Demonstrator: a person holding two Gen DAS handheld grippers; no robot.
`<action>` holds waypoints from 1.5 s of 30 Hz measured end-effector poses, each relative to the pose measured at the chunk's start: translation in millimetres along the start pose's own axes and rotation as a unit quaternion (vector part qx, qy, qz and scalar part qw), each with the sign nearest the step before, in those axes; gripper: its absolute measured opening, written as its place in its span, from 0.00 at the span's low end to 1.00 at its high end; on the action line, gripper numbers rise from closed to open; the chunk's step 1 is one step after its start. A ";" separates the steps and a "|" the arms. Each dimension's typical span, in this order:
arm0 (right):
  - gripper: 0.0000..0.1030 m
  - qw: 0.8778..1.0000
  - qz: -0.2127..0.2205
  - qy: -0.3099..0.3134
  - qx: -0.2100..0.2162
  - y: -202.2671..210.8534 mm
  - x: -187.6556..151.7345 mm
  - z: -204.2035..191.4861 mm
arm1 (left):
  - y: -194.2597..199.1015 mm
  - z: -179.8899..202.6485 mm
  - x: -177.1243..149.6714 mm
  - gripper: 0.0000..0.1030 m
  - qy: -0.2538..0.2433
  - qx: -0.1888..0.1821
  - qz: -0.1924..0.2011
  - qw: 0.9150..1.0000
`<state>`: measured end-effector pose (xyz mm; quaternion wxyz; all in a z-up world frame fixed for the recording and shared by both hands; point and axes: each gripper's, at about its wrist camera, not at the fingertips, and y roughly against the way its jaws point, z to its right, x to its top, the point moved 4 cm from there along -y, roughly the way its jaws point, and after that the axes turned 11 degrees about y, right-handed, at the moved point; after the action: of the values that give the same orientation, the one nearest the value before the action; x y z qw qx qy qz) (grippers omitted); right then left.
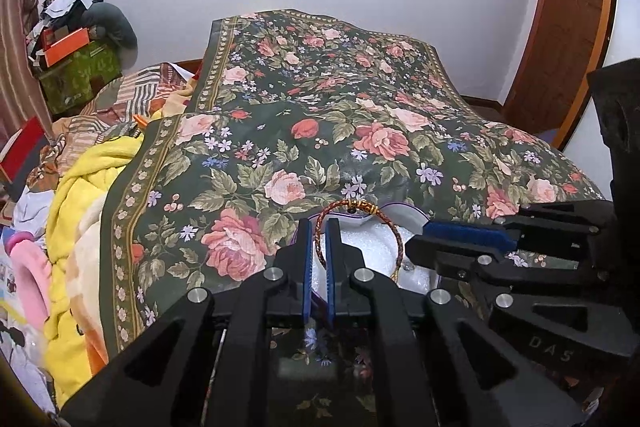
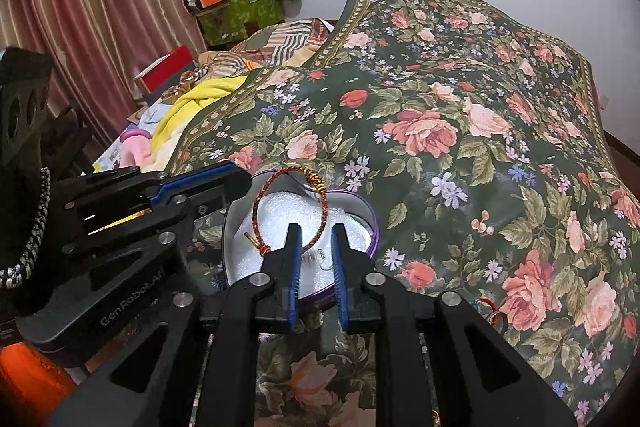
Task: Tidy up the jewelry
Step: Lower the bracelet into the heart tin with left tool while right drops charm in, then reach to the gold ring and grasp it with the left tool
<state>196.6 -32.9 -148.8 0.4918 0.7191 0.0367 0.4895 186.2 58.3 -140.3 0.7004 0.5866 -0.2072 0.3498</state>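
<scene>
A red and gold braided bracelet lies tilted on the heart-shaped white box with white foam lining and purple rim. My left gripper has its jaws narrow with the bracelet's cord between them. In the right wrist view the bracelet leans against the box rim. My right gripper is open over the box, the cord passing between its fingers, not gripped. Small silver earrings lie on the foam. The left gripper also shows in the right wrist view.
The box sits on a bed under a dark green floral cloth. Yellow and pink blankets pile at the left. Boxes and clothes stack by the curtain. Another red bracelet lies on the cloth at the right.
</scene>
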 end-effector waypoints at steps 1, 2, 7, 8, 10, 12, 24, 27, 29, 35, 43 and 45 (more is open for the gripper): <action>0.18 1.000 0.001 -0.001 -0.002 1.0 0.1 0.6 | 1.4 -0.5 -0.4 0.05 0.000 0.000 0.000 1.000; 0.21 1.000 0.003 -0.003 -0.003 2.4 0.2 1.3 | 2.9 -0.9 -0.7 0.05 0.000 0.000 0.001 1.000; 0.23 1.000 0.018 -0.008 -0.011 16.0 3.1 4.5 | 12.8 -1.7 -0.5 0.13 0.002 0.001 0.006 1.000; 0.23 1.000 0.023 -0.009 -0.015 21.0 4.1 5.7 | 15.3 -1.9 0.0 0.19 0.002 0.000 0.008 1.000; 0.23 0.999 0.033 -0.012 -0.020 31.0 6.4 8.6 | 21.4 -0.9 1.6 0.29 0.003 0.000 0.014 1.000; 0.23 0.999 0.044 -0.015 -0.027 43.0 8.6 12.7 | 30.1 1.2 3.2 0.38 0.003 -0.002 0.024 1.000; 0.43 0.992 0.083 -0.025 -0.093 112.1 -9.7 34.8 | 73.4 37.6 1.6 0.53 -0.025 -0.030 0.044 0.998; 0.43 0.992 0.075 -0.024 -0.101 120.3 -22.0 36.0 | 79.0 51.0 -4.6 0.55 -0.035 -0.038 0.041 0.998; 0.43 0.992 0.070 -0.024 -0.106 124.5 -30.4 36.9 | 80.1 59.7 -10.5 0.56 -0.043 -0.042 0.034 0.998; 0.43 0.991 0.057 -0.027 -0.116 133.8 -54.9 39.1 | 68.6 83.5 -34.1 0.56 -0.058 -0.060 -0.008 0.997; 0.43 0.990 0.042 -0.041 -0.124 139.4 -82.3 46.6 | 33.9 105.3 -69.8 0.56 -0.059 -0.079 -0.088 0.991; 0.43 0.990 0.038 -0.046 -0.126 138.8 -87.9 50.2 | 25.9 109.3 -76.6 0.56 -0.059 -0.082 -0.104 0.989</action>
<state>128.7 -184.8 -106.2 0.5606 0.6743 -0.0747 0.4749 129.0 -64.6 -151.7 0.7652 0.5656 -0.2138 0.2212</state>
